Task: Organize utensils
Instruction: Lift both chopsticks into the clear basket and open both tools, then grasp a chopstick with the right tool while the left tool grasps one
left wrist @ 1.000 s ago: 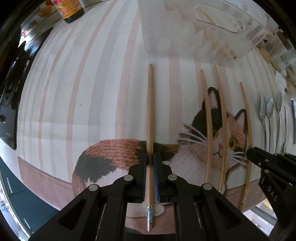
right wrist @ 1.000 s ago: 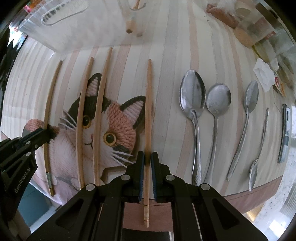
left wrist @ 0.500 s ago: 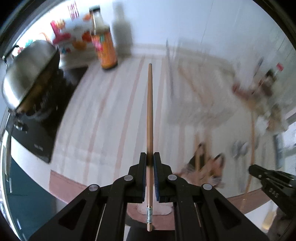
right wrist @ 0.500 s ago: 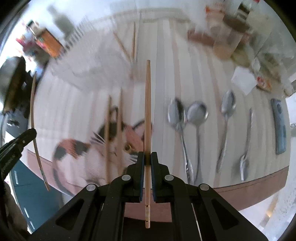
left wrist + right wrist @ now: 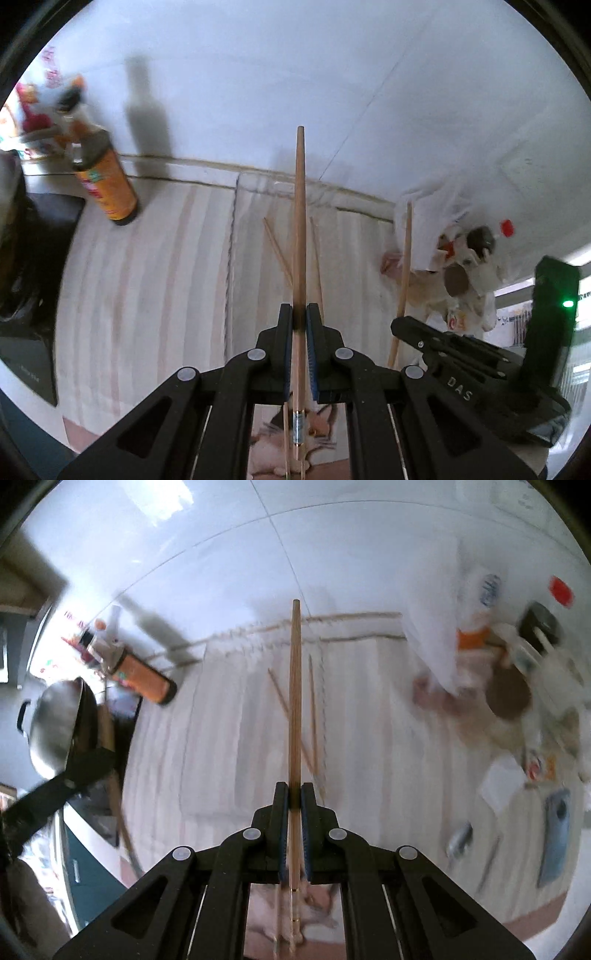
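Observation:
My left gripper (image 5: 299, 325) is shut on a wooden chopstick (image 5: 300, 229) and holds it raised, tip pointing at the back wall. My right gripper (image 5: 294, 805) is shut on a second chopstick (image 5: 294, 701), also raised. In the left wrist view the right gripper (image 5: 436, 343) and its chopstick (image 5: 404, 266) show at the right. A clear plastic organizer (image 5: 258, 229) stands on the striped cat mat (image 5: 147, 295) ahead, with two chopsticks (image 5: 277, 247) inside. Two chopsticks (image 5: 280, 930) lie on the mat below the right gripper. Spoons (image 5: 460, 840) lie blurred at the right.
An orange-labelled bottle (image 5: 107, 184) stands at the back left by the white tiled wall. A metal pot (image 5: 55, 720) sits on the dark stove at the left. Jars and packets (image 5: 517, 672) crowd the back right. A blue phone (image 5: 554, 834) lies at the right.
Both grippers have lifted their chopsticks off the mat and tilted up, from looking down at the cat mat to facing the organizer and back wall.

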`<state>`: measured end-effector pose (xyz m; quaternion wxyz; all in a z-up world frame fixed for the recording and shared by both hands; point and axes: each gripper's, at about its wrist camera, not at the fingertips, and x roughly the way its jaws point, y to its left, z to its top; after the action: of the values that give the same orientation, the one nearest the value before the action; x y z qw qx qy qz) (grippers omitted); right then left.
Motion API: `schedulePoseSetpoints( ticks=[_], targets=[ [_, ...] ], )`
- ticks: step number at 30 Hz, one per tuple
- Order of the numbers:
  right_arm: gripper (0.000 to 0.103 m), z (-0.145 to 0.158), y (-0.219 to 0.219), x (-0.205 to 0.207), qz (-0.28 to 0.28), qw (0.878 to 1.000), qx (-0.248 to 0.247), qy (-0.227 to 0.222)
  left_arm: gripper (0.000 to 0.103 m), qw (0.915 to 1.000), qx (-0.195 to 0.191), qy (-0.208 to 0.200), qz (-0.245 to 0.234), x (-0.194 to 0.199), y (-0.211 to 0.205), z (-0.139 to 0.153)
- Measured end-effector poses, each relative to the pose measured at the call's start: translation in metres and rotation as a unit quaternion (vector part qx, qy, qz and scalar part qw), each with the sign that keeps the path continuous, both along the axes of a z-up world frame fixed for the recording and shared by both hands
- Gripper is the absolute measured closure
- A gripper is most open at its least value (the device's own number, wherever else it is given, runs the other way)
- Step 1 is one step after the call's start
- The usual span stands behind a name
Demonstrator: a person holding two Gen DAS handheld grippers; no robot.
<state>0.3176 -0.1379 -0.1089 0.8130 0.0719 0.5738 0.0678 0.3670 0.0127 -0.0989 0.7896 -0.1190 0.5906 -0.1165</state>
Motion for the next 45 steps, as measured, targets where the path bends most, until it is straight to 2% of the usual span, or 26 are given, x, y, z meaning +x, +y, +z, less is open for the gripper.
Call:
schedulePoseSetpoints(
  ticks=[2,7,11,13,14,15,17,20,22,23,24,25,26,27,28,30,35,38,41,45],
  targets=[
    [0.096,-0.006,0.004,0.026,-0.001,1.000,-0.002,0.009,0.098,0.9995,-0.006,0.030,0.002,0.020,-0.002,-0.018],
    [0.096,-0.024,0.010,0.070,-0.007,0.999,-0.007,0.034,0.098,0.9973,0.001,0.074,0.003,0.050,-0.007,-0.050],
    [0.096,-0.043,0.013,0.089,-0.010,0.998,-0.013,0.054,0.098,0.9954,0.027,0.092,0.000,0.058,-0.007,-0.062],
    [0.095,-0.054,0.015,0.094,-0.008,0.997,-0.021,0.067,0.096,0.9956,0.036,0.087,0.000,0.055,-0.006,-0.060],
    [0.091,-0.059,0.014,0.098,-0.006,0.997,-0.018,0.077,0.096,0.9955,0.043,0.084,0.001,0.055,-0.005,-0.059],
    [0.079,-0.064,0.013,0.098,-0.006,0.996,-0.008,0.087,0.096,0.9955,0.052,0.080,0.002,0.054,-0.005,-0.057],
    [0.066,-0.063,0.011,0.094,-0.011,0.997,-0.010,0.079,0.087,0.9953,0.076,0.059,0.008,0.048,-0.001,-0.048],
    [0.066,-0.054,0.007,0.083,-0.013,0.998,-0.020,0.063,0.061,0.9929,0.116,0.015,0.023,0.036,0.007,-0.035],
    [0.066,-0.047,0.003,0.073,-0.015,0.998,-0.034,0.047,0.039,0.9895,0.139,-0.020,0.035,0.022,0.013,-0.026],
    [0.065,-0.042,0.000,0.070,-0.018,0.998,-0.041,0.039,0.034,0.9874,0.149,-0.034,0.041,0.015,0.015,-0.022],
    [0.061,-0.035,-0.003,0.060,-0.022,0.998,-0.050,0.025,0.024,0.9853,0.158,-0.044,0.047,0.009,0.017,-0.020],
    [0.059,-0.031,-0.006,0.052,-0.024,0.998,-0.055,0.014,0.019,0.9831,0.165,-0.057,0.054,-0.002,0.020,-0.017],
    [0.051,-0.027,-0.010,0.047,-0.027,0.998,-0.059,0.008,0.017,0.9822,0.167,-0.066,0.057,-0.009,0.022,-0.016],
    [0.045,-0.025,-0.013,0.039,-0.030,0.998,-0.063,-0.001,0.008,0.9815,0.167,-0.072,0.060,-0.018,0.024,-0.016],
    [0.043,-0.022,-0.016,0.029,-0.032,0.997,-0.066,-0.013,0.000,0.9812,0.168,-0.074,0.061,-0.024,0.026,-0.018],
    [0.037,-0.020,-0.022,0.010,-0.038,0.996,-0.071,-0.031,0.000,0.9795,0.177,-0.075,0.060,-0.039,0.028,-0.023],
    [0.037,-0.035,-0.033,-0.031,-0.051,0.996,-0.066,-0.031,0.000,0.9728,0.213,-0.068,0.062,-0.073,0.029,-0.043],
    [0.037,-0.061,-0.036,-0.057,-0.057,0.996,-0.061,-0.008,0.000,0.9667,0.242,-0.050,0.064,-0.095,0.028,-0.068],
    [0.037,-0.096,-0.032,-0.080,-0.052,0.997,-0.051,0.033,0.000,0.9618,0.266,-0.007,0.063,-0.117,0.030,-0.105],
    [0.051,-0.145,-0.016,-0.105,-0.028,0.995,-0.047,0.086,0.000,0.9572,0.281,0.043,0.055,-0.141,0.032,-0.149]
  ],
)
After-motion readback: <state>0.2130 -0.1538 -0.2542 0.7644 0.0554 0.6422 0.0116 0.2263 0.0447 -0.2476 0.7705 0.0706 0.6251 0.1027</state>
